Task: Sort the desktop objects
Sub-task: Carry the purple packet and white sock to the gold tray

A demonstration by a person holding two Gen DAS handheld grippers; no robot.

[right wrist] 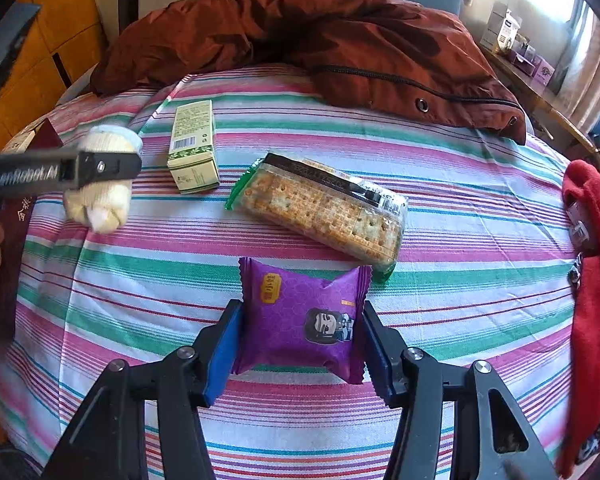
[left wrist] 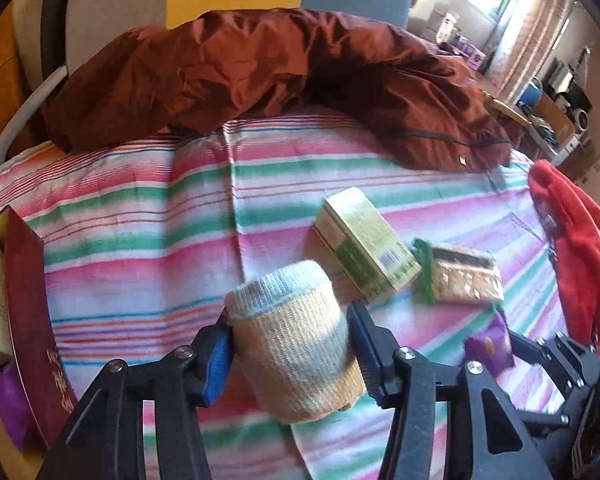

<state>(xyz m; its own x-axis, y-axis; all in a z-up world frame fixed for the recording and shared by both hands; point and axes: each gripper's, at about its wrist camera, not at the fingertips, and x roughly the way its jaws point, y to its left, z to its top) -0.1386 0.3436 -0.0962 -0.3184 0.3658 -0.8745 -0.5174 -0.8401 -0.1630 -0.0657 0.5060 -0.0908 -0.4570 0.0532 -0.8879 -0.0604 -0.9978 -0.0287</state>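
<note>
A striped cloth [right wrist: 440, 216] in pink, green and white covers the whole work surface, and a rust-brown jacket [right wrist: 340, 44] lies bunched along its far edge with a zipper and metal snaps showing. At the right edge a red knitted garment [right wrist: 596, 280] hangs over the cloth, and at the left edge a dark red book [left wrist: 32, 312] stands on end beside some paler boxes. Near the middle of the cloth lies a clear pack of crackers [right wrist: 324, 212] with a green sealed end, set at a slant, and just beside its left end stands a pale green carton [right wrist: 194, 148] with a barcode on its side. The left gripper [left wrist: 290, 354] is raised off the cloth and has a rolled cream-and-tan knitted sock [left wrist: 296, 344] clamped between its jaws, which are partly closed and press on both sides of the roll; in the right wrist view the roll hangs above the left part of the cloth, near the carton. The right gripper [right wrist: 302, 350] sits low near the front of the cloth with its jaws partly closed around a purple snack packet [right wrist: 300, 320]; the blue pads stand right at the packet's crimped sides, and the packet rests just in front of the cracker pack's near end.
</note>
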